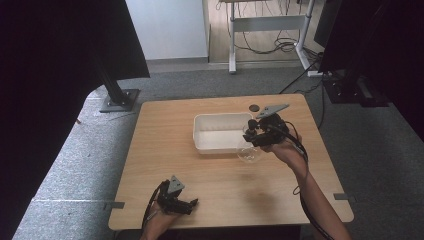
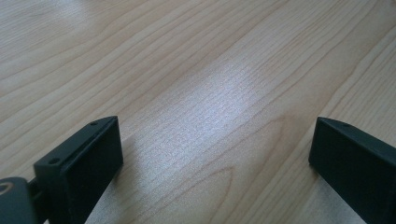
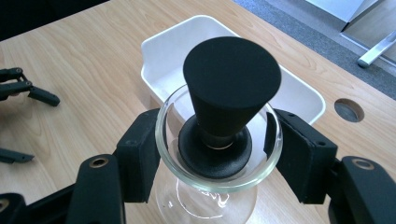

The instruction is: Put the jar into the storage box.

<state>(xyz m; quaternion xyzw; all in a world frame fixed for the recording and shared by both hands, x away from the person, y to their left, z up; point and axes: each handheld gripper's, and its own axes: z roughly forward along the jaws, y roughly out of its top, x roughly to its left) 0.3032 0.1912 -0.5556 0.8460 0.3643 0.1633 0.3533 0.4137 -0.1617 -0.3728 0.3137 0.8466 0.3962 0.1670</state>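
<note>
A clear glass carafe [image 3: 205,205] with a black cone-shaped stopper [image 3: 232,84] in its mouth stands upright just in front of a white tray [image 3: 159,51]. My right gripper [image 3: 218,149] is shut on the carafe's neck, one jaw on either side of the rim. In the high view the carafe [image 1: 248,154] is at the tray's [image 1: 202,145] front right corner, under my right gripper [image 1: 255,135]. Whether its base touches the table I cannot tell. My left gripper [image 1: 192,204] lies near the table's front edge. It is open [image 2: 212,158] over bare wood with nothing between its jaws.
The white tray is empty and sits at the middle back of the wooden table [image 1: 165,150]. A round cable hole [image 1: 254,107] lies behind the tray near the far edge. A desk frame with loose cables [image 1: 270,45] stands on the floor beyond.
</note>
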